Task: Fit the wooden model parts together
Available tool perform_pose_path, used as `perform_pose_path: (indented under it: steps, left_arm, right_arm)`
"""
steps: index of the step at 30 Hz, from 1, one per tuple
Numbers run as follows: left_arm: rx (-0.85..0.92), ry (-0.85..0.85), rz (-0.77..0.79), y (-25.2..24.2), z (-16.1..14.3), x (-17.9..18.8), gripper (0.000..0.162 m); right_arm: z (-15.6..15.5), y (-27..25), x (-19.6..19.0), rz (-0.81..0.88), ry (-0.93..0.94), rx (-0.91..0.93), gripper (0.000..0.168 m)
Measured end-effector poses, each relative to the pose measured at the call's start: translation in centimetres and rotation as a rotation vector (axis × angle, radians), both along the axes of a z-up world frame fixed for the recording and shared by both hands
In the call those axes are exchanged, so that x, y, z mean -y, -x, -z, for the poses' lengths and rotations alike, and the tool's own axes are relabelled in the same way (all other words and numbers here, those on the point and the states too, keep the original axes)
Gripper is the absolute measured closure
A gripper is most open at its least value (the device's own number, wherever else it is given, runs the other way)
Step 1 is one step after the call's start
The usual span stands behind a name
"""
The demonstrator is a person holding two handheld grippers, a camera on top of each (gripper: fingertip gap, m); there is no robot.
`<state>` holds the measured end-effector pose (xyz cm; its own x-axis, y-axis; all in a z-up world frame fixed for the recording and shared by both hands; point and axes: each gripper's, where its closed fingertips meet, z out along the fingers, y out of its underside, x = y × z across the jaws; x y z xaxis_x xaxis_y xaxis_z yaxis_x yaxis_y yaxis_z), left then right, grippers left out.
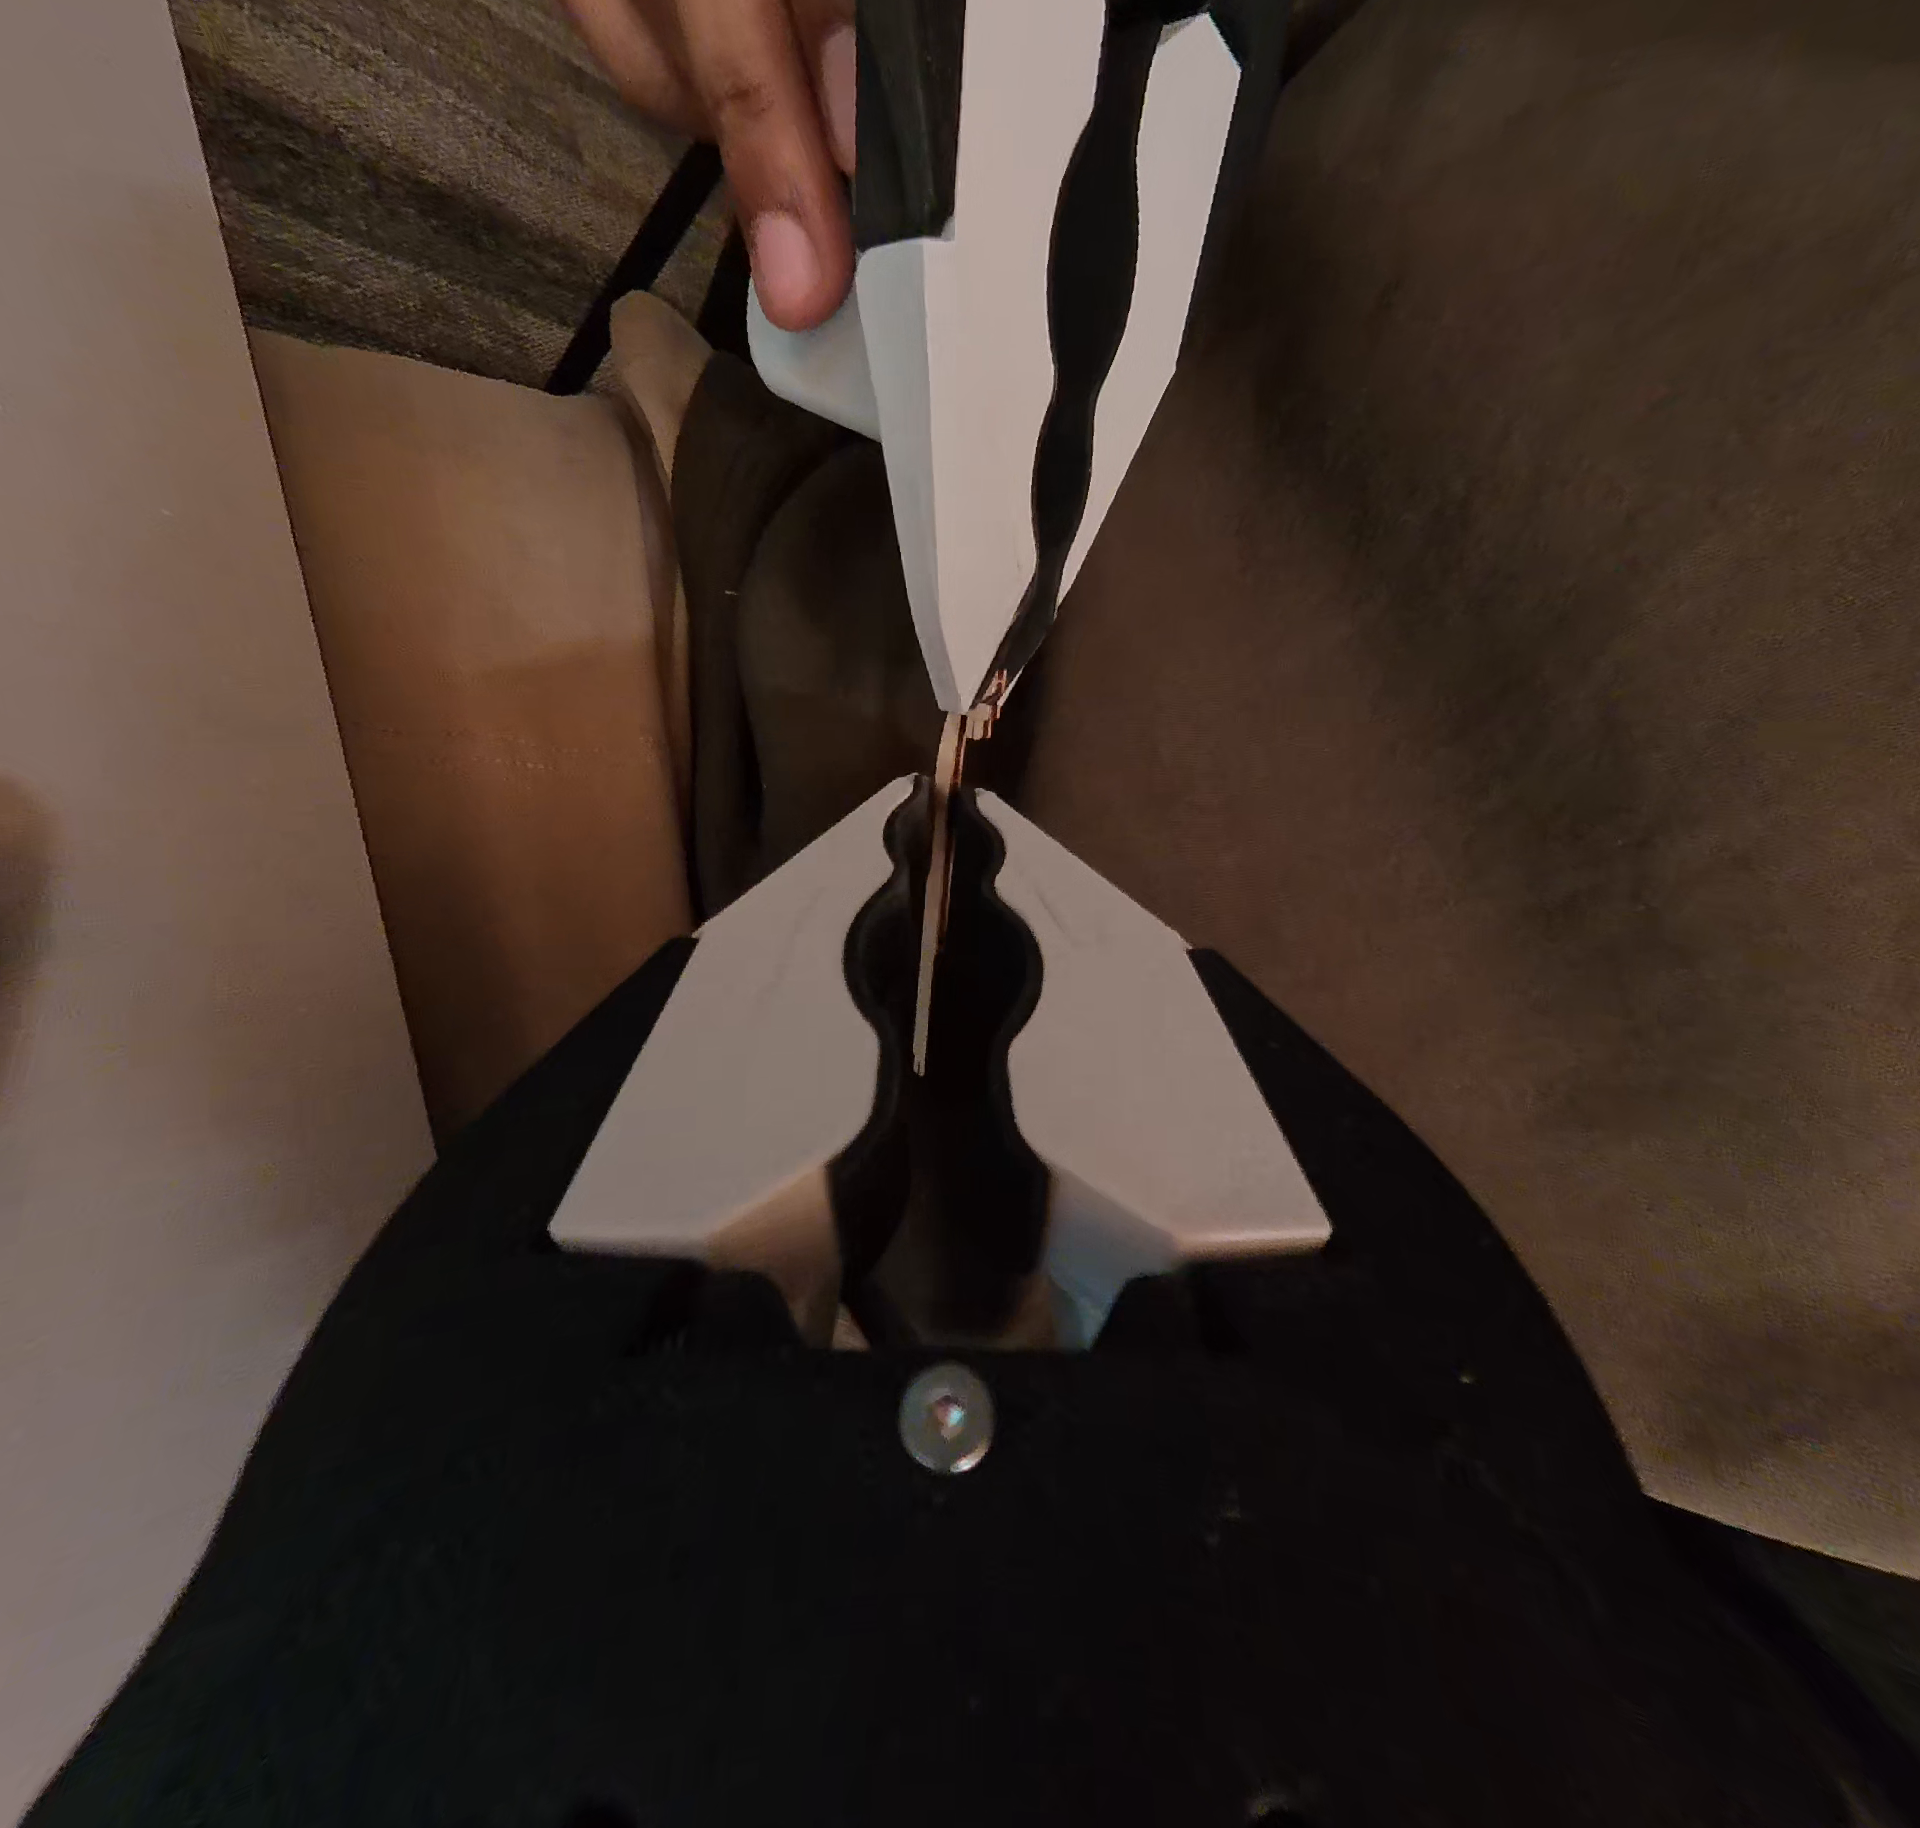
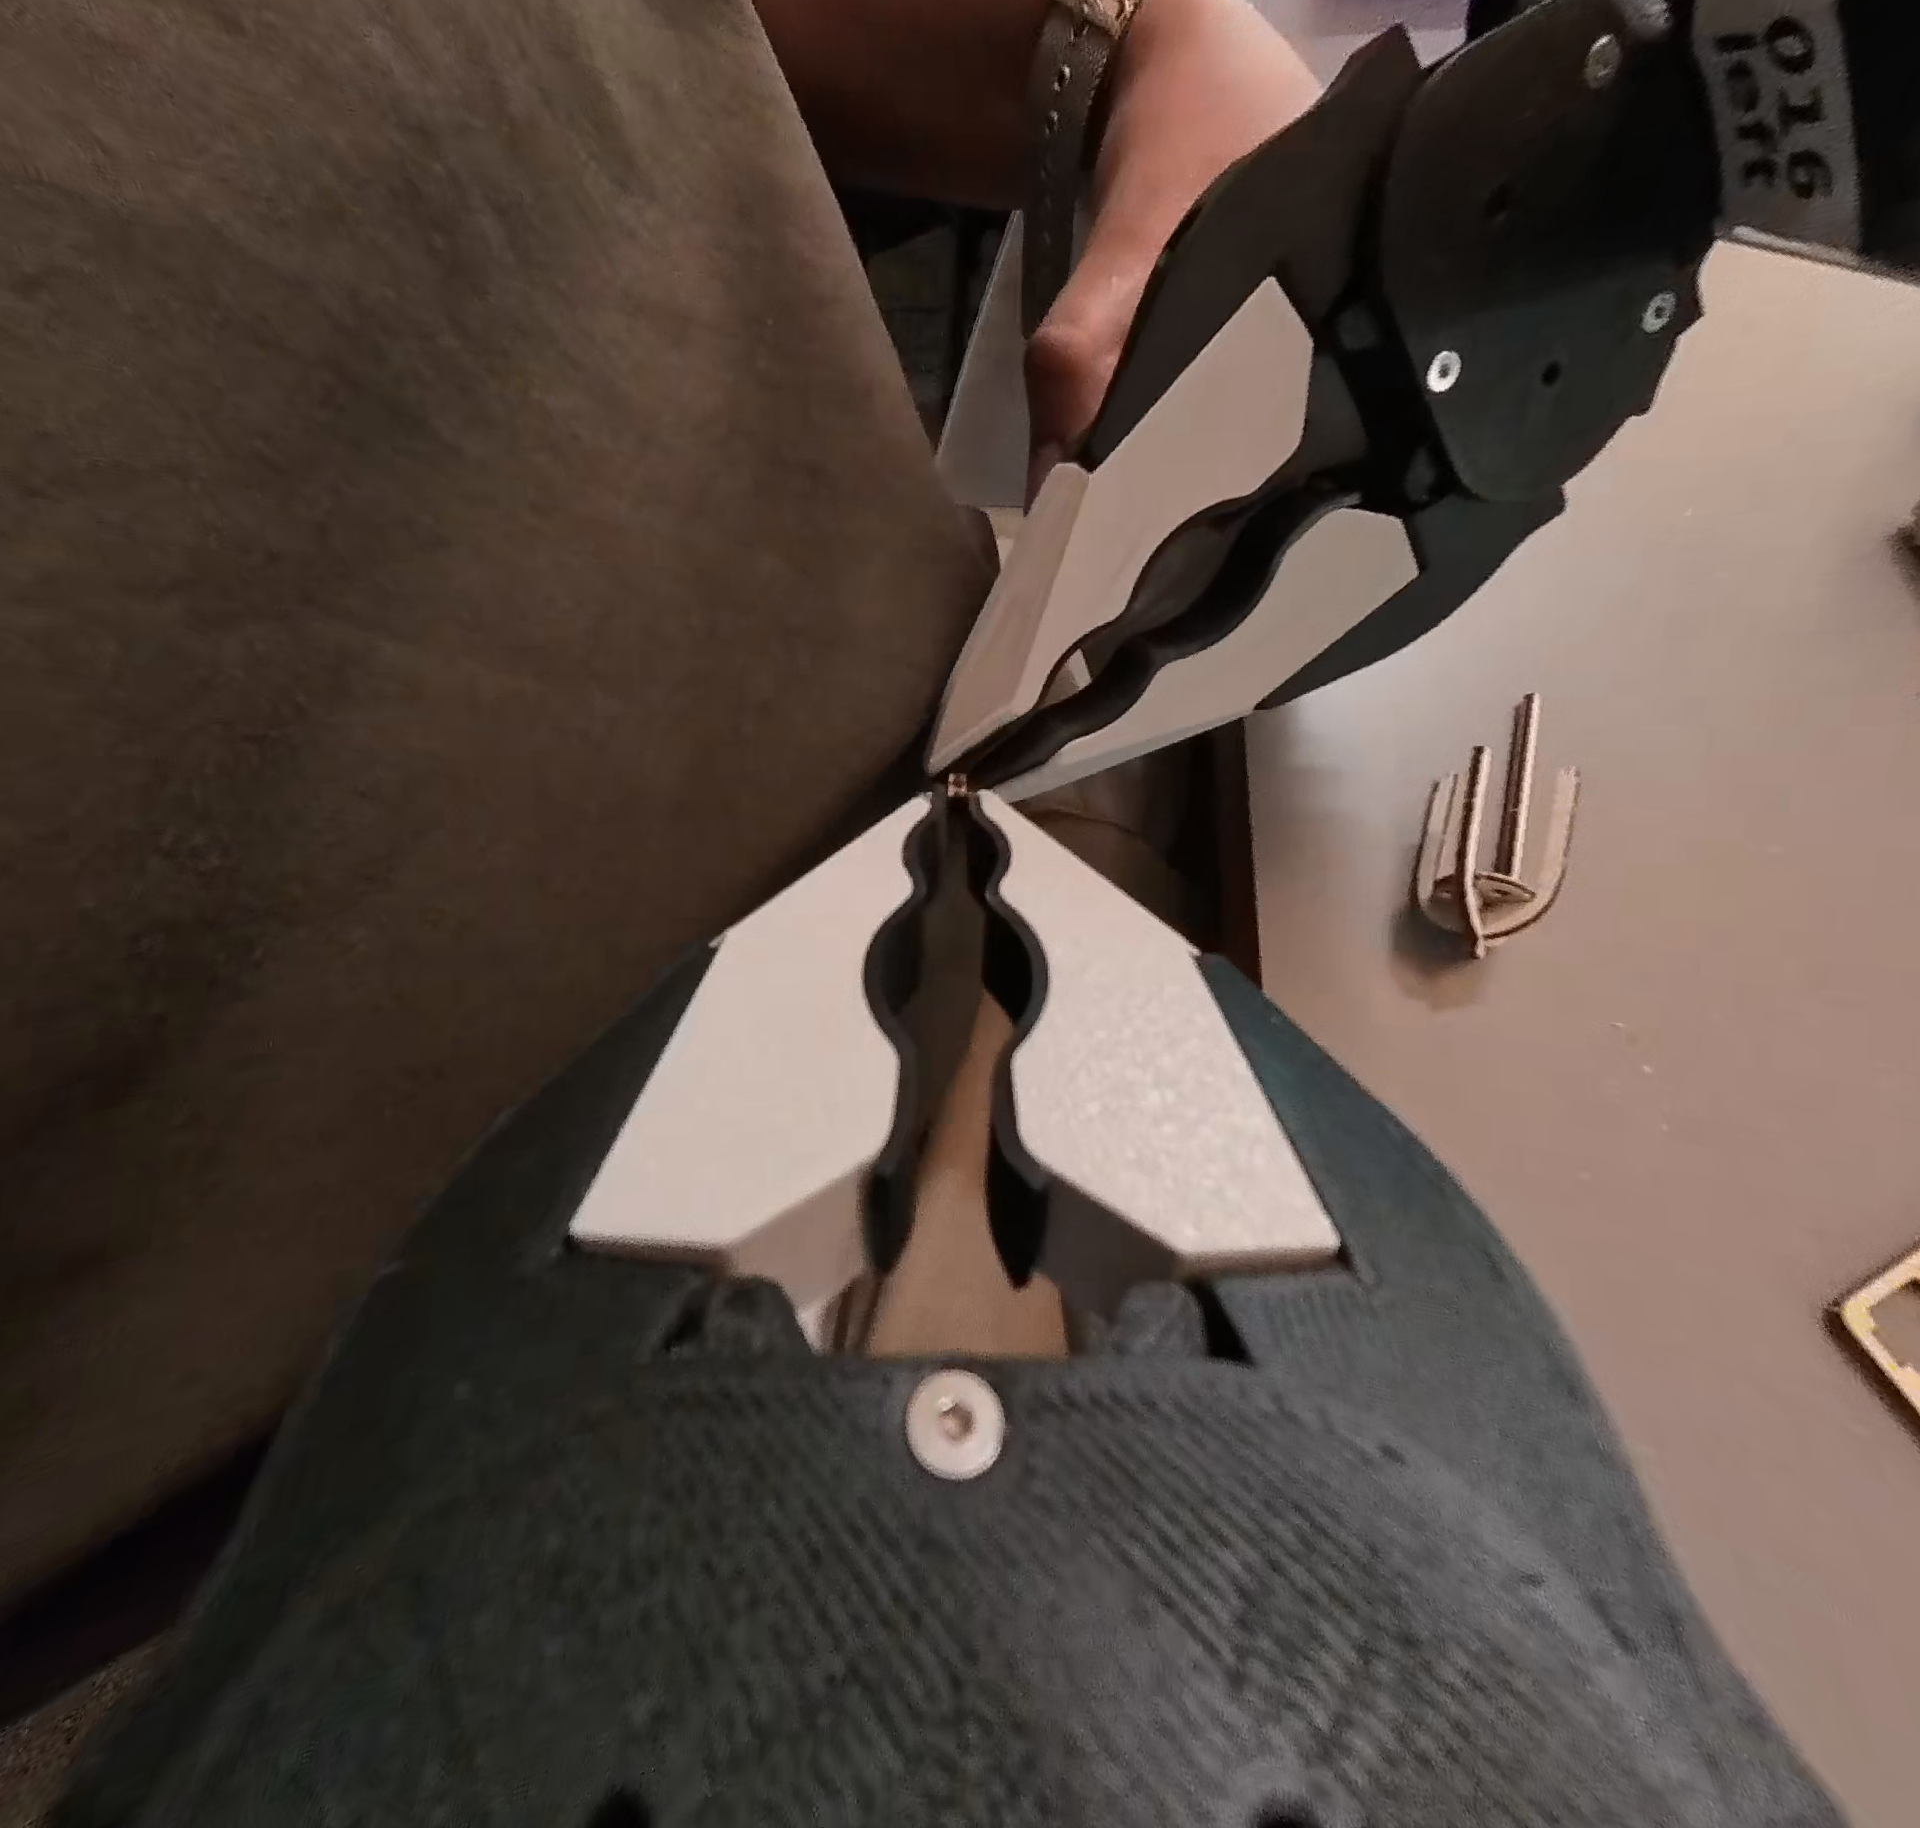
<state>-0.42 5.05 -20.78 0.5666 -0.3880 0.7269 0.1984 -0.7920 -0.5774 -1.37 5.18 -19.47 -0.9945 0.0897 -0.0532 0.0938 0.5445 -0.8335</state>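
- The bench (image 2: 1621,1155) is grey-brown and fills the right wrist view from 2 to 5 o'clock.
- The left tongs (image 1: 940,791) are closed on a thin wooden strip (image 1: 932,905), seen edge-on.
- The right tongs (image 2: 958,799) come in from 12 o'clock in the left wrist view, tip to tip with the left tongs, and pinch a small wooden piece (image 1: 985,716) that touches the strip's top.
- A half-built wooden model (image 2: 1496,843) stands on the bench at 3 o'clock, well apart.
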Motion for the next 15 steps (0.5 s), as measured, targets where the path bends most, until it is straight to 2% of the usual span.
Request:
perform_pose_path:
  steps: [1, 4, 9, 15]
  left_arm:
    - [0.001, -0.003, -0.002, 0.0, 0.0, 0.0, 0.159]
    - [-0.001, -0.030, -0.028, 0.5, -0.4, -0.2, 0.158]
    - [-0.068, -0.056, -0.121, 2.4, -0.3, -0.6, 0.134]
    - [-0.416, -0.118, -0.402, 8.5, -0.8, -2.1, 0.125]
  right_arm:
    - [-0.1, 0.0, 0.0, 0.002, -0.001, 0.000, 0.167]
    - [-0.4, 0.5, -0.5, 0.029, 0.009, 0.008, 0.167]
    - [-1.1, 3.1, -3.3, 0.187, 0.004, 0.082, 0.167]
    - [-1.0, 5.3, -6.0, 0.355, -0.010, 0.170, 0.167]
